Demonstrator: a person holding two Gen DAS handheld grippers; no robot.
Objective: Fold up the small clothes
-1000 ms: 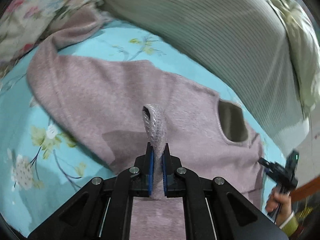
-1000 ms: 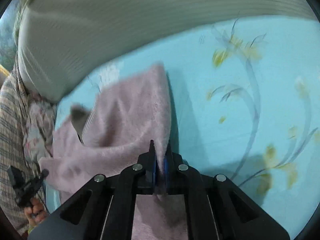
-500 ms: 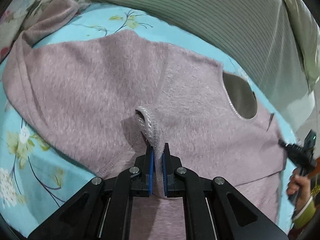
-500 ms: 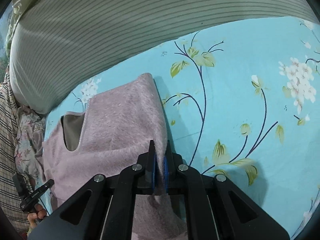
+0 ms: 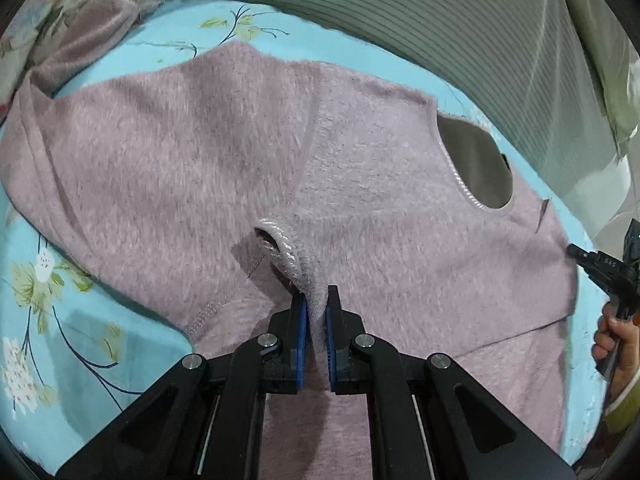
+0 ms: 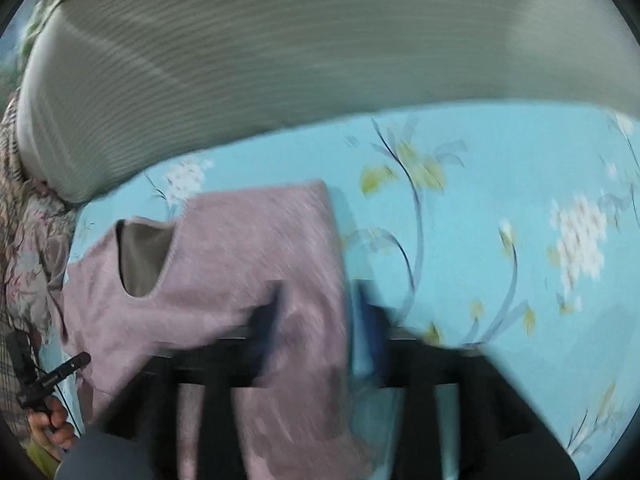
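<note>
Between the blue-padded fingers of the left gripper (image 5: 316,300), pressed together on it, sits a sleeve cuff of the fuzzy mauve knit sweater (image 5: 380,200), which spreads flat ahead of it on the turquoise floral bedsheet (image 5: 44,300). Beyond lies a grey striped pillow (image 5: 440,28). Blurred by motion, the right gripper (image 6: 316,312) has its fingers spread apart, the sweater's (image 6: 248,264) edge lying loose between them
</note>
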